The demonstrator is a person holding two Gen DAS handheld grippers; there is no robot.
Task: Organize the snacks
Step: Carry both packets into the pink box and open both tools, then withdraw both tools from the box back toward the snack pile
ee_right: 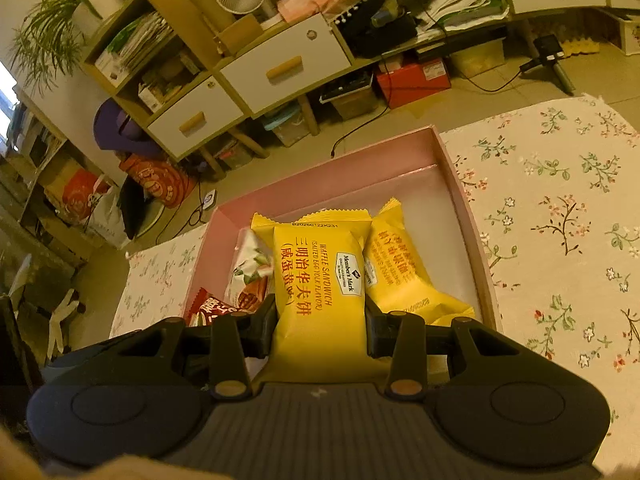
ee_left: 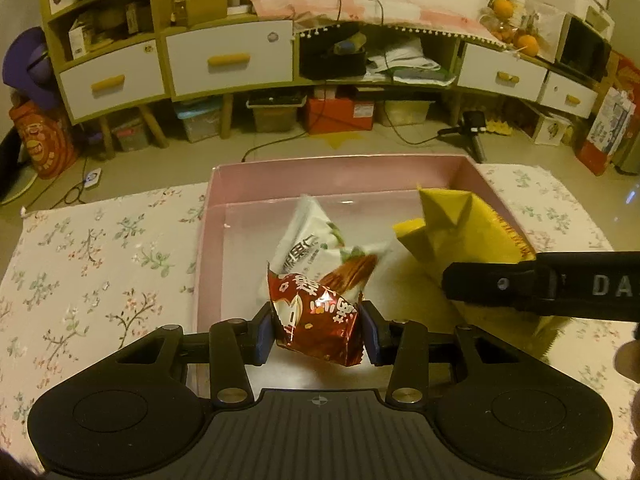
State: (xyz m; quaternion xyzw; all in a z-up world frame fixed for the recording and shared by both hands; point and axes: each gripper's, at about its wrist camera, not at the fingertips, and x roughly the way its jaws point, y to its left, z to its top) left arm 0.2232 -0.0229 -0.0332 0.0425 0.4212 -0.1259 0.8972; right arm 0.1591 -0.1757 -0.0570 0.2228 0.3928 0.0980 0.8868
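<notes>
My left gripper clamps one red packet; my right gripper clamps one of two yellow waffle packets over the pink box, one white packet inside.

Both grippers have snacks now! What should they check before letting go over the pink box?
1. Left gripper shut on the red snack packet: ok.
2. Right gripper shut on the yellow waffle sandwich packet: ok.
3. Both packets above the pink box: ok.
4. Free floor left in the box at its far end: ok.
5. Snacks already inside, the white nut packet and a second yellow packet, lying clear of the drop spots: cannot tell.
6. The two grippers not bumping each other: ok, they are close but apart.
</notes>
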